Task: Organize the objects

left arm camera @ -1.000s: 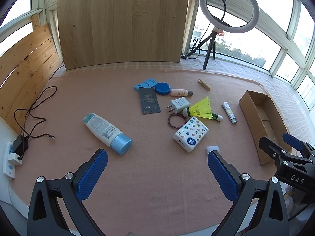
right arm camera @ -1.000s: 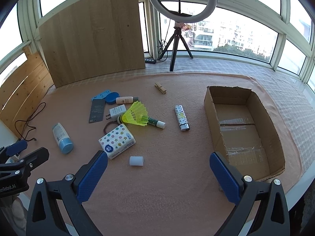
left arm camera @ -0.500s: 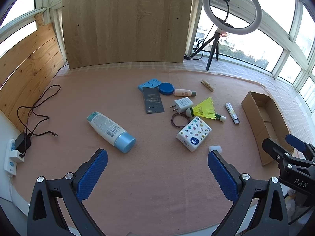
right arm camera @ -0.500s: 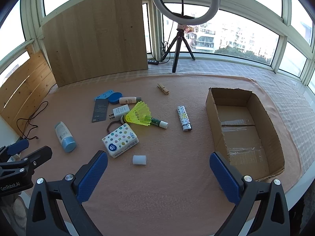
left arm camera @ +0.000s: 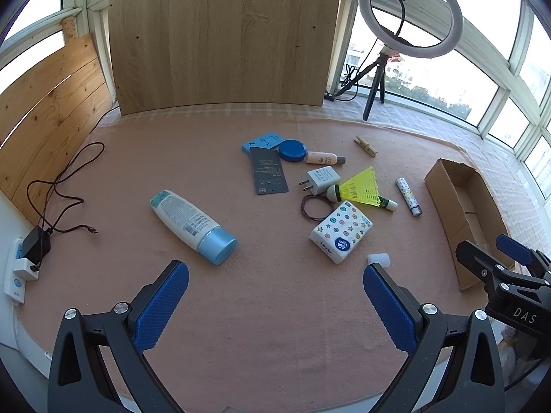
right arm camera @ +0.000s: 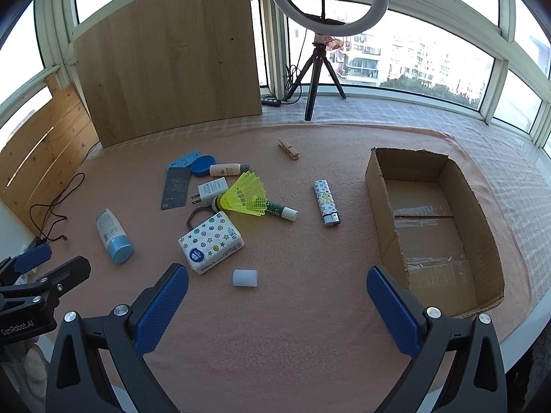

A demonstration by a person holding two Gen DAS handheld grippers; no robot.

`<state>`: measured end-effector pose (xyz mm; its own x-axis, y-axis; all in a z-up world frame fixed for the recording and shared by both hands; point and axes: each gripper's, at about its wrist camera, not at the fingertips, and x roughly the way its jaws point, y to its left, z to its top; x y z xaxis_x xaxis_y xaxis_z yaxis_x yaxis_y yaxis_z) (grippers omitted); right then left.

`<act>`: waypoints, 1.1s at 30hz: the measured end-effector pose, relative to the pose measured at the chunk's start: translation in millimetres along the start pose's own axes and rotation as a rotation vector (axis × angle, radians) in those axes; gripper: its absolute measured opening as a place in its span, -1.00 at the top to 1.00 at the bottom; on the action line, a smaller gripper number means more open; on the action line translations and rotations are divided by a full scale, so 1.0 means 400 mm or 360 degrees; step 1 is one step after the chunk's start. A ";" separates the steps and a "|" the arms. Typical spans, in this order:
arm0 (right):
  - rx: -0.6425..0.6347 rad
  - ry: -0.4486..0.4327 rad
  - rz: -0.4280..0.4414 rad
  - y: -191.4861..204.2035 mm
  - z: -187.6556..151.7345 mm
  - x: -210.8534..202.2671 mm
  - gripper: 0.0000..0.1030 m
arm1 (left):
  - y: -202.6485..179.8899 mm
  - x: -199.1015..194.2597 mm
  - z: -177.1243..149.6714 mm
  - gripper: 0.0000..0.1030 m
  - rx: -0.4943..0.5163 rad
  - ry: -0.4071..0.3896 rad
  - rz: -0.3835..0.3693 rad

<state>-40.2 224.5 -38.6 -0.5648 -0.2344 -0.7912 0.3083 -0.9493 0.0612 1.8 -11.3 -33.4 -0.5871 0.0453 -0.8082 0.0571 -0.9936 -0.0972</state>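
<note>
Two tools hover above the pink cloth-covered surface (right arm camera: 310, 337), both spread wide and grasping nothing: the left tool (left arm camera: 275, 301) sits low over the near edge, and the right tool (right arm camera: 277, 304) hangs beside it, facing the open brown cardboard box (right arm camera: 375, 186) at the right end. Scattered across the middle lie the things to sort: a white lotion bottle with a light-blue cap (left arm camera: 193, 225) on its side to the left, a star-patterned tissue pack (right arm camera: 210, 241), and a small white cylinder (right arm camera: 245, 278) just in front of that pack. Behind them a yellow plastic shuttlecock (right arm camera: 246, 198) rests against a white plug adapter (right arm camera: 210, 191), with a brown hair tie (left arm camera: 311, 206) beside the pack. Farther back sit a dark flat card (left arm camera: 268, 175), a blue round lid (left arm camera: 292, 150), a small cream tube (right arm camera: 227, 170) and a wooden clothespin (right arm camera: 288, 149). A patterned lighter (right arm camera: 325, 207) lies between the shuttlecock and the box, apart from both
</note>
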 end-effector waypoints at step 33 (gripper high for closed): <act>0.0068 0.0424 0.0461 0.006 0.094 0.285 -0.27 | -0.012 0.194 0.002 -0.98 -0.0085 0.0144 -0.0065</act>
<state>-132.6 187.6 -105.6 -0.2386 -0.4368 -0.8673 0.3906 -0.8609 0.3261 -44.8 -3.1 -95.1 -0.5148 0.0974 -0.8518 0.0786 -0.9840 -0.1600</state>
